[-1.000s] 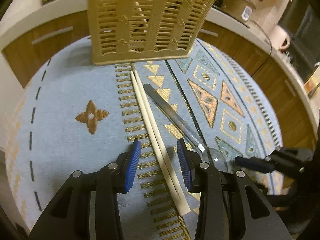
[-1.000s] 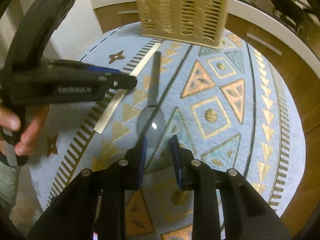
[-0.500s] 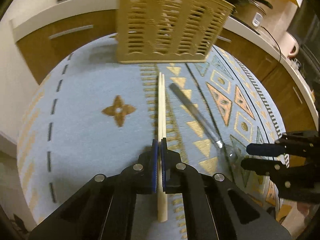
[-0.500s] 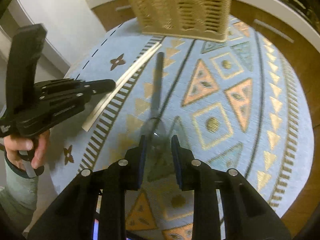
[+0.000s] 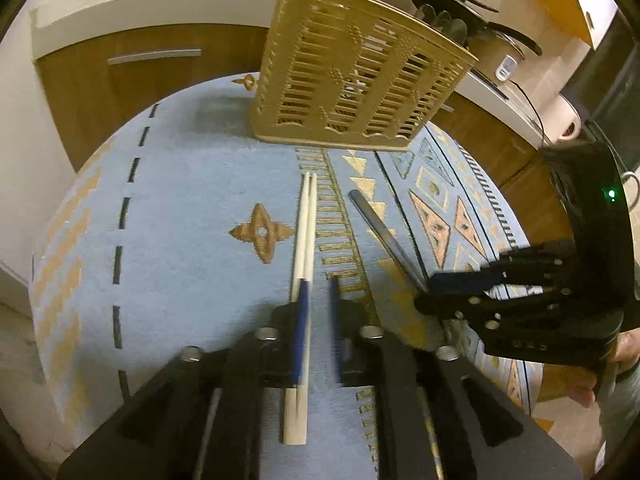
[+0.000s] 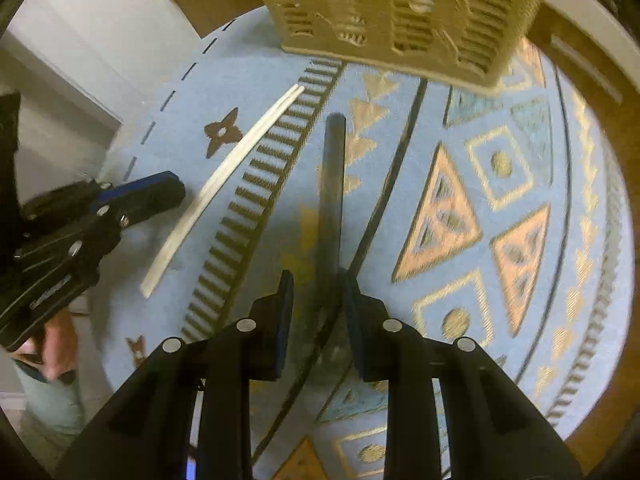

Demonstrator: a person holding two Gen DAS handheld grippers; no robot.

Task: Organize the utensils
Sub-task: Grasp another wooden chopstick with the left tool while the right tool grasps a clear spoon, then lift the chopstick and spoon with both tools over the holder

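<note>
Two pale chopsticks [image 5: 306, 232] lie side by side on the blue patterned mat [image 5: 180, 208], pointing at a tan slotted utensil basket [image 5: 360, 80]. My left gripper [image 5: 318, 288] straddles them near their thick end; its jaws are opening, and the sticks rest by the left pad with a gap to the right pad. A metal spoon [image 6: 332, 184] lies to their right, its handle toward the basket [image 6: 400, 12]. My right gripper [image 6: 317, 276] stands open over the spoon, with the handle between its fingers and the bowl hidden beneath. The chopsticks [image 6: 224, 176] sit beside the left gripper [image 6: 176, 194].
The basket stands at the mat's far edge with utensils poking from its top. Wooden cabinets [image 5: 152, 76] and a white counter with pots [image 5: 480, 12] ring the round table. A person's hand [image 6: 60, 336] holds the left gripper at the mat's near-left edge.
The left jaws closed onto the chopsticks and have now parted again, with the sticks still on the mat. The right gripper slid forward over the spoon's bowl onto its handle.
</note>
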